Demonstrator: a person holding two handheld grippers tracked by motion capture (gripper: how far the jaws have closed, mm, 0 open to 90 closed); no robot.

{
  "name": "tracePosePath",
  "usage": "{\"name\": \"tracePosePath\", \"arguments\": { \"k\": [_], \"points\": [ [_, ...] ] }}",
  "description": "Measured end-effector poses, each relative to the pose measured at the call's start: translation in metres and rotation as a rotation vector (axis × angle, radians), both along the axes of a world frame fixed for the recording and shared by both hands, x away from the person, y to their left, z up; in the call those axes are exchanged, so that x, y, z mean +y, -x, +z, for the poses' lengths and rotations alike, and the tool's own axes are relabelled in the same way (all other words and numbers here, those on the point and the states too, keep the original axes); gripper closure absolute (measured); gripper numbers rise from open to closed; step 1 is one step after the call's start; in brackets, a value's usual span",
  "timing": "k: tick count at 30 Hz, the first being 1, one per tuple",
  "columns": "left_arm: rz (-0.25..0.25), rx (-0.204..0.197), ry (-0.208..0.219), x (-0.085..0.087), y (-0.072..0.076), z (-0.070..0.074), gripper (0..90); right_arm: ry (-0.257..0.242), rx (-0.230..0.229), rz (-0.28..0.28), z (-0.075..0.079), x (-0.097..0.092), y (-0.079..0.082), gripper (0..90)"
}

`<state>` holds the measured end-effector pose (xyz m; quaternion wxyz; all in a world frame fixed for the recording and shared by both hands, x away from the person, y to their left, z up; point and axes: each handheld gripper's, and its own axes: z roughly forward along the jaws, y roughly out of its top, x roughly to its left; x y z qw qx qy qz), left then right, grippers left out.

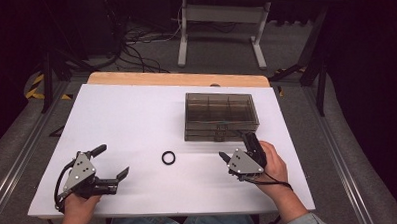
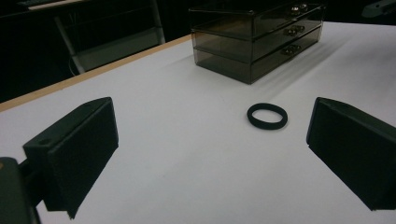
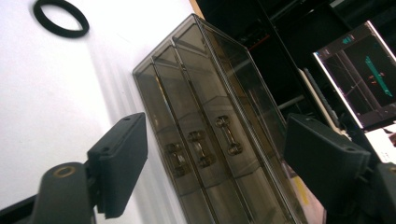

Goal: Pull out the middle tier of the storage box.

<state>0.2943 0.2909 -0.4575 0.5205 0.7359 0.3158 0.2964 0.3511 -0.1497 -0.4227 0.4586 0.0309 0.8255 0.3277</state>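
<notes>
A black ring (image 1: 168,157) lies flat on the white table (image 1: 136,119), between my two grippers. Behind it to the right stands a smoky clear box with three drawers (image 1: 220,115), all pushed in. My left gripper (image 1: 114,160) rests near the front left, open, and points toward the ring (image 2: 266,115), which lies ahead of its right jaw. My right gripper (image 1: 235,144) hovers just in front of the drawer box, tilted on its side. Its jaws stand apart with the drawers' small handles (image 3: 201,148) seen between them, and nothing is gripped.
The table's wooden far edge (image 1: 178,78) runs behind the box. Beyond it on the floor are a white stand (image 1: 222,21) and loose cables (image 1: 134,49). A lit screen (image 3: 359,74) sits past the box in the right gripper view.
</notes>
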Motion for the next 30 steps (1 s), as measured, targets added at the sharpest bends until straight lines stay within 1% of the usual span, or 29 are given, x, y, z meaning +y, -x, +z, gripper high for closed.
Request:
{"name": "tracePosePath", "arguments": {
  "k": [1,4,5,6,7,9,12,17,23,29,30],
  "points": [
    [0.000,0.000,0.000,0.000,0.000,0.000,2.9,0.004,-0.015,-0.003,0.000,0.000,0.000,23.8],
    [0.000,0.000,0.000,0.000,0.000,0.000,2.9,0.025,-0.038,-0.022,-0.002,0.001,0.001,25.8],
    [0.000,0.003,0.002,0.000,0.000,0.000,2.9,0.028,-0.057,-0.029,-0.003,0.001,0.001,26.1],
    [0.000,0.003,0.002,0.000,0.000,0.000,2.9,0.031,-0.064,-0.038,-0.004,0.002,0.002,26.4],
    [0.000,0.004,0.003,0.000,0.000,0.000,2.9,0.038,-0.086,-0.045,-0.005,0.003,0.003,27.1],
    [0.003,0.002,0.001,0.000,0.000,0.000,2.9,0.047,-0.097,-0.051,-0.007,0.004,0.003,27.6],
    [0.003,0.001,0.002,0.001,0.000,0.000,2.9,0.062,-0.133,-0.062,-0.010,0.005,0.003,28.1],
    [0.003,0.002,0.002,0.001,0.000,0.000,2.9,0.092,-0.167,-0.069,-0.013,0.007,0.004,29.2],
    [0.003,0.002,0.003,0.001,0.000,0.000,2.9,0.129,-0.211,-0.090,-0.016,0.009,0.004,30.4],
    [0.002,0.003,0.001,0.001,0.000,0.000,2.9,0.177,-0.267,-0.138,-0.023,0.012,0.003,33.6],
    [0.002,0.004,0.002,0.001,0.000,0.000,2.9,0.179,-0.268,-0.142,-0.024,0.012,0.003,33.8]
  ]
}}
